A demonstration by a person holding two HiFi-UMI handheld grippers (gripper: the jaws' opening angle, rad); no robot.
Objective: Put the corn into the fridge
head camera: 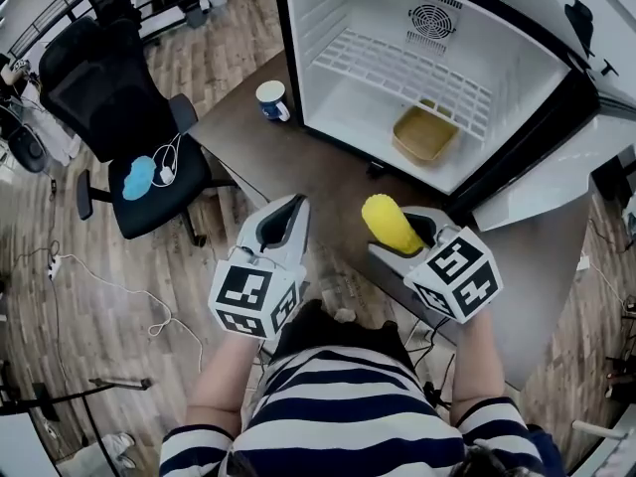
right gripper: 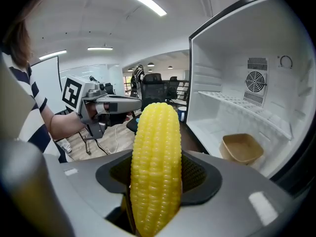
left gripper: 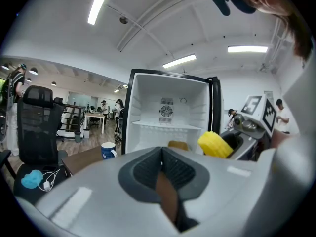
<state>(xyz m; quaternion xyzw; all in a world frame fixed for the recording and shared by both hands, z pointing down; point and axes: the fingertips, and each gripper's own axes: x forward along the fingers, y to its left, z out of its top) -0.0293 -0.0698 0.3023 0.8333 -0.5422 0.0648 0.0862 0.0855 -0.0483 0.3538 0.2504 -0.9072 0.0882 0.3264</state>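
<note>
Head view: fridge stands open, tan bowl on its floor, R side. Right gripper holds the corn over the surface, just short of the fridge; left gripper is beside it.

Left gripper view: jaws together, nothing btwn them.

Right gripper view: jaws clamp the cob low down, tip free & upright.

To do it well, I'd go in under the wire shelf, lay the cob on bare floor left of the bowl, then release.
</note>
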